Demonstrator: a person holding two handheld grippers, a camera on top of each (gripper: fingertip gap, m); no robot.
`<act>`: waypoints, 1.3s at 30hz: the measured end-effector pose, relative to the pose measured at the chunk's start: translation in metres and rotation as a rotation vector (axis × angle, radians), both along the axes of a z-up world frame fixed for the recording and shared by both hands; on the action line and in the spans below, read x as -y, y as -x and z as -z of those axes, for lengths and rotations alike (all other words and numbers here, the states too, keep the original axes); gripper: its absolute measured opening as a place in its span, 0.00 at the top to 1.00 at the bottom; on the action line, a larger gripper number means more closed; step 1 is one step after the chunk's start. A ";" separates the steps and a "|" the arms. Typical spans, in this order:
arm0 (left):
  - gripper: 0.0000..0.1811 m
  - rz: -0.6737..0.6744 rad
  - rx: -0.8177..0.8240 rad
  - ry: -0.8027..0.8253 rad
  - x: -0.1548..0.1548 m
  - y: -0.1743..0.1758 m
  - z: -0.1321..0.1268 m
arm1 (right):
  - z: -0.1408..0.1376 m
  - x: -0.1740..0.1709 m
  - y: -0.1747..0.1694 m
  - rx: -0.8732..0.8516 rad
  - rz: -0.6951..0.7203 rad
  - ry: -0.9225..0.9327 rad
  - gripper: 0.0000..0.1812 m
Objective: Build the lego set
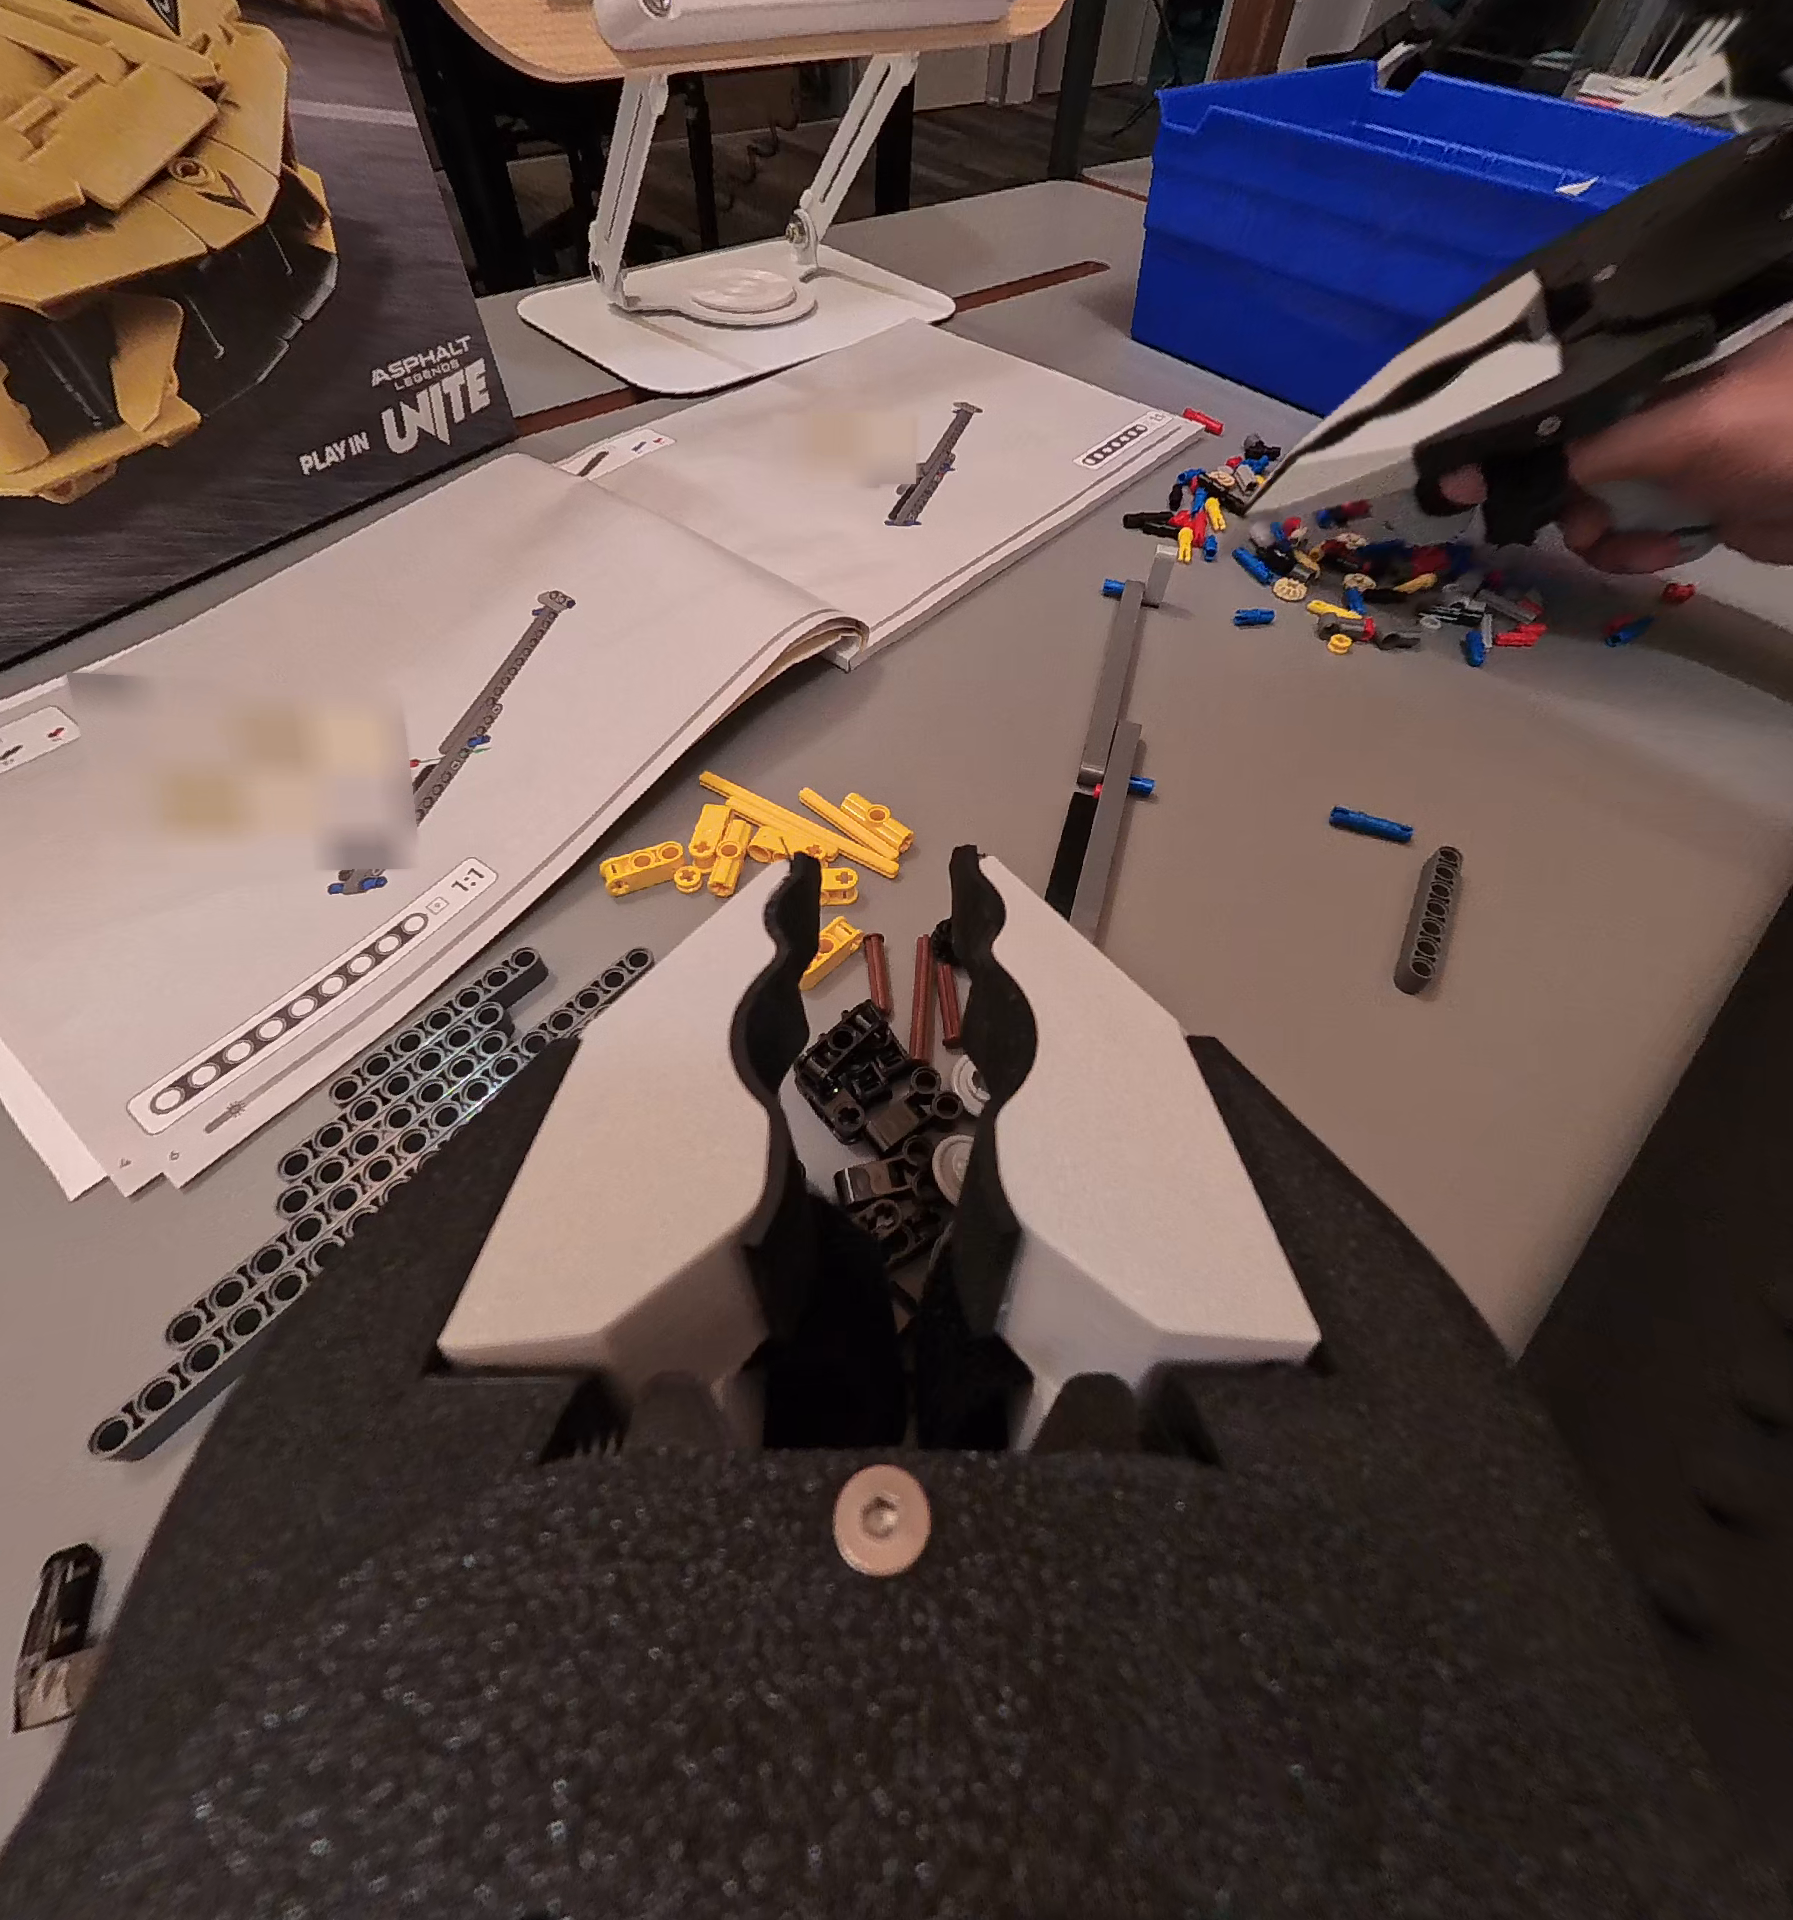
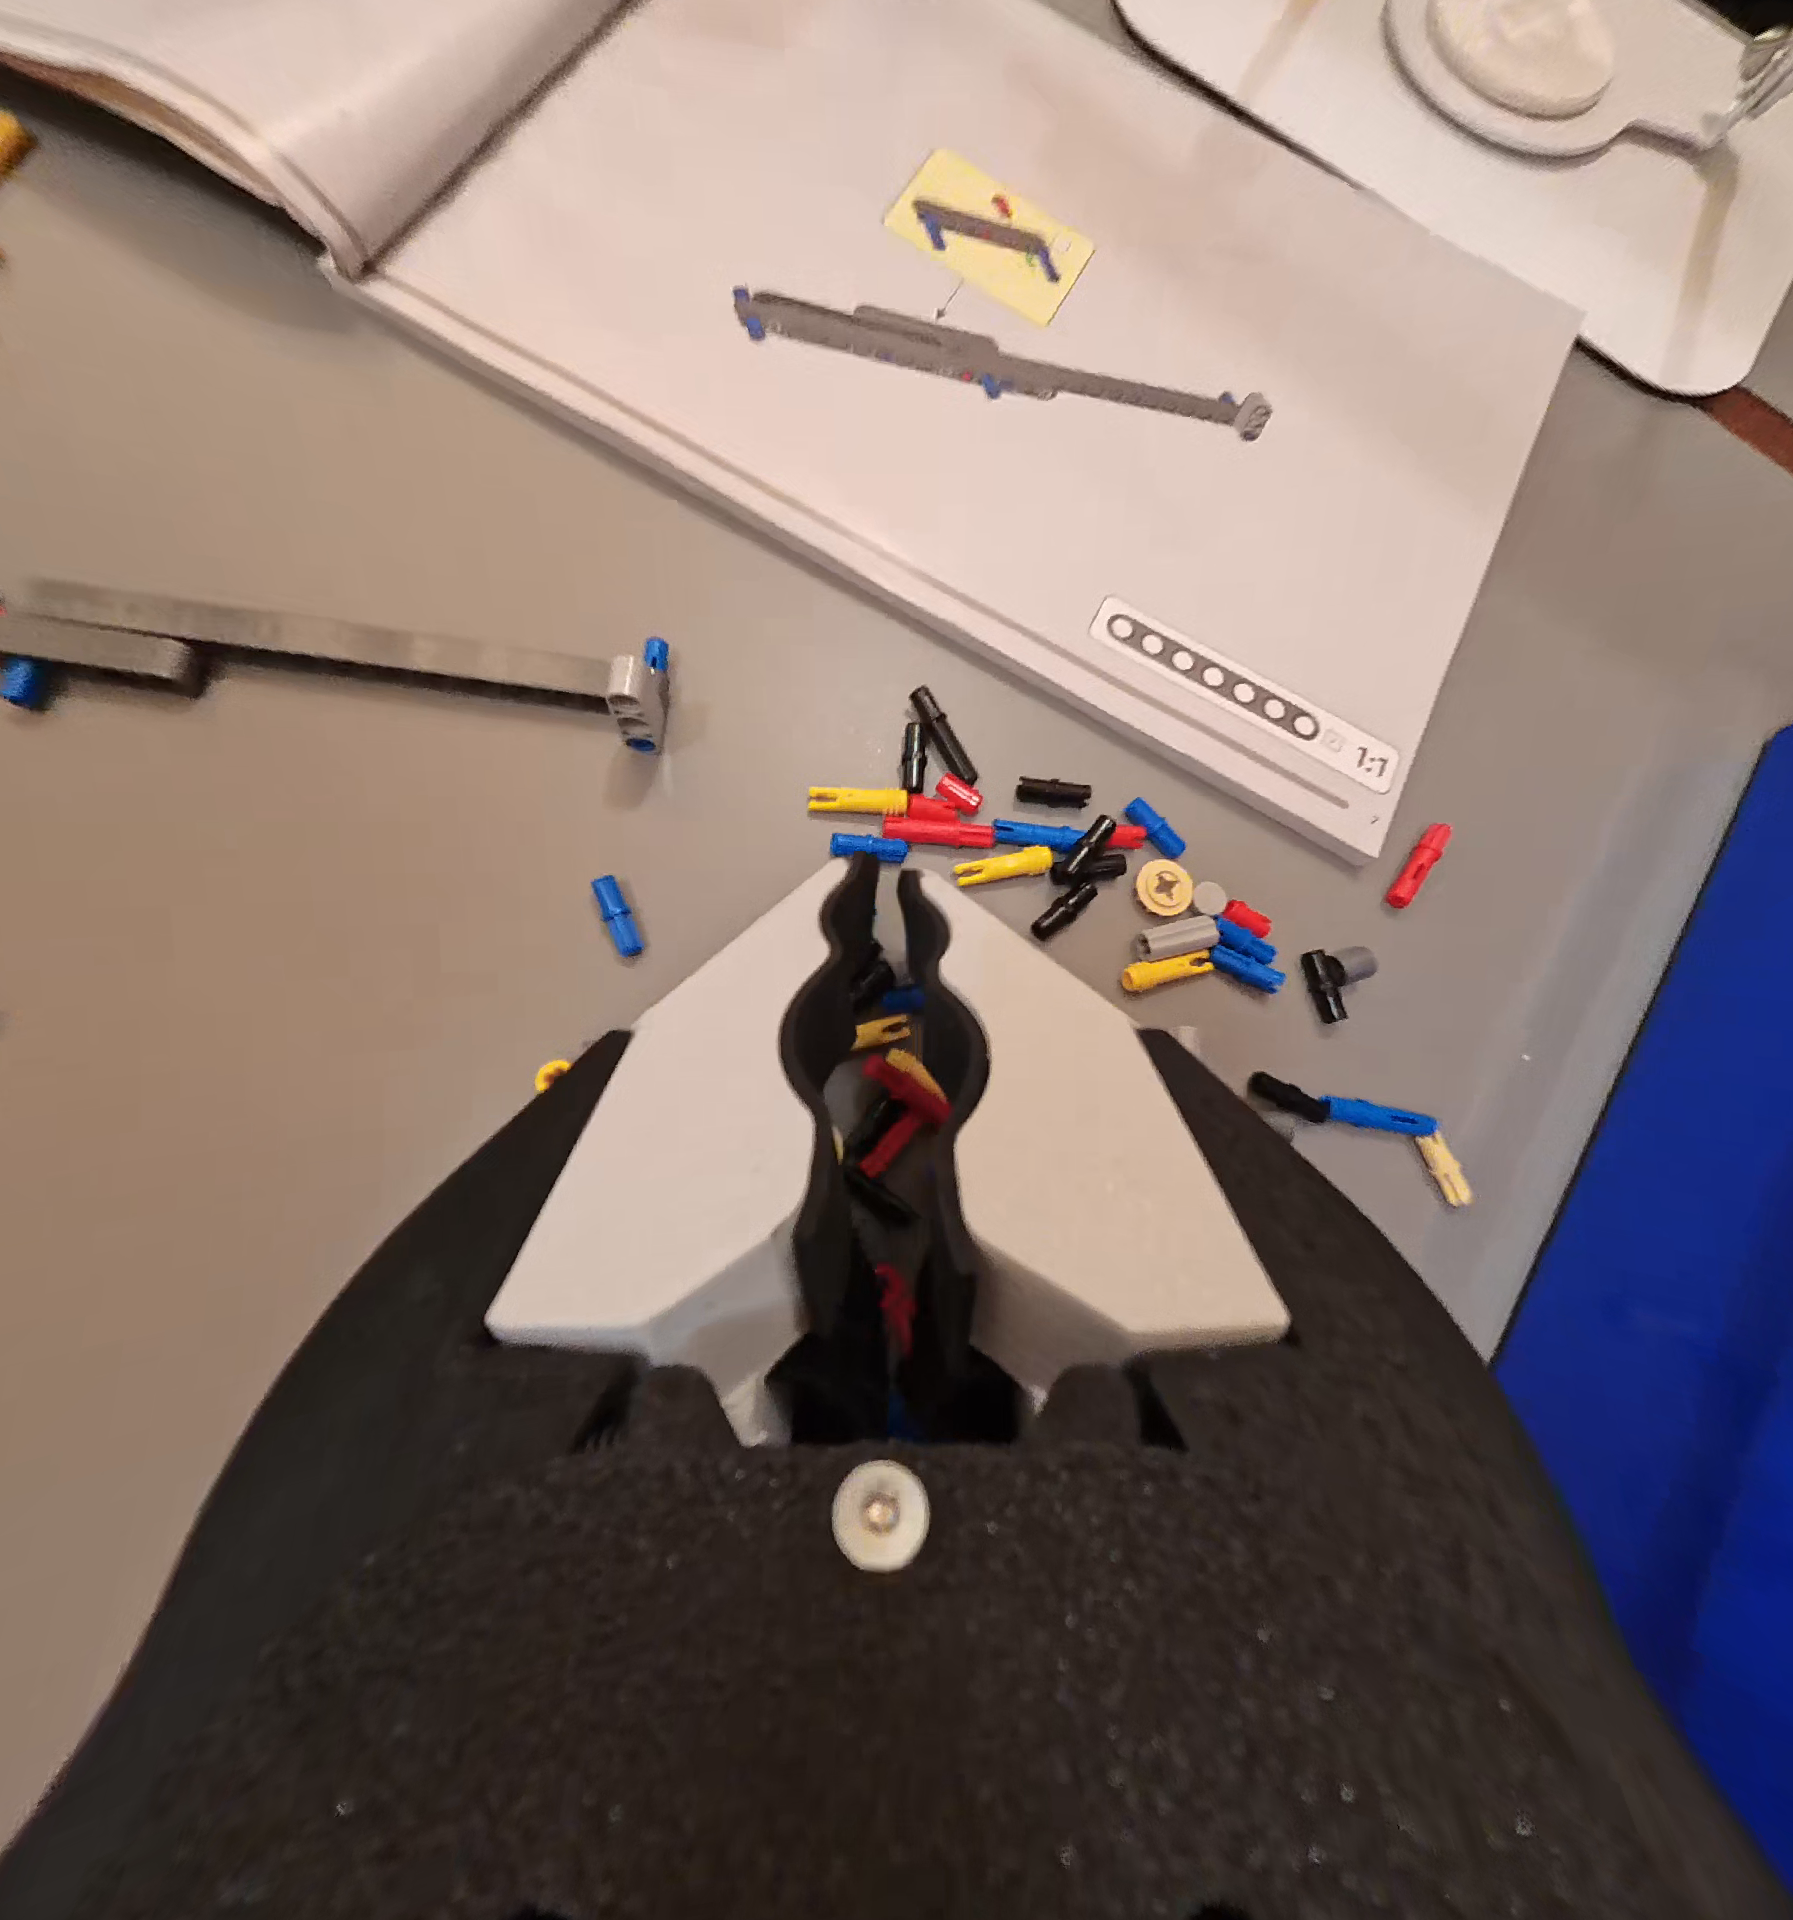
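Grey tabletop [image 1: 1287, 727] carries the whole spread: an open instruction booklet [image 1: 476, 665] along the far side, the set's box [image 1: 144, 312] standing at the far left corner, a white stand [image 1: 726, 301] behind the booklet, and a blue bin [image 1: 1339, 239] at the far right corner.

Near the middle lies the partly built grey beam assembly [image 1: 1110, 748], long and flat, with blue pins in its sides. Just left of it sits a heap of yellow pieces [image 1: 767, 842]; nearer the front edge are brown axles [image 1: 923, 987], black connectors [image 1: 871, 1091] and a row of long black beams [image 1: 372, 1122]. A short grey beam [image 1: 1429, 920] and a loose blue pin [image 1: 1370, 824] lie apart toward the right edge.

The left tool [image 1: 881, 873] hangs released above the black connectors, its fingers parted and gripping nothing.

The right tool [image 2: 879, 868] reaches down over the scattered pile of small pins [image 2: 1079, 862] beside the booklet's corner. Its fingertips are nearly together with a narrow gap, the tip just beside a blue pin; whether it grips one I cannot tell.
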State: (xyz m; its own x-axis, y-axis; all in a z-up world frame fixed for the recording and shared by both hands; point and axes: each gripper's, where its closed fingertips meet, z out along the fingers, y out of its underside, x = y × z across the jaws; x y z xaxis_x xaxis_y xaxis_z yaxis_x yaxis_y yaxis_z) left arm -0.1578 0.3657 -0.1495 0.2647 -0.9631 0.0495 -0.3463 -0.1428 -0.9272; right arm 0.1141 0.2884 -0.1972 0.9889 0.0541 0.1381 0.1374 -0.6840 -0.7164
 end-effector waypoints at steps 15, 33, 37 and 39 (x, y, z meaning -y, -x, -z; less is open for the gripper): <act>0.87 0.002 -0.005 0.000 0.000 0.000 0.001 | 0.016 0.000 0.015 -0.019 -0.016 0.104 0.91; 0.87 0.005 -0.008 0.001 0.001 -0.001 0.002 | 0.017 0.000 0.031 0.040 -0.232 0.083 0.98; 0.87 0.003 -0.009 -0.004 0.001 0.000 0.001 | -0.011 0.006 0.050 0.001 -0.243 -0.001 0.98; 0.87 0.001 -0.007 -0.002 0.000 0.000 0.001 | -0.025 0.019 0.093 -0.123 -0.349 -0.026 0.98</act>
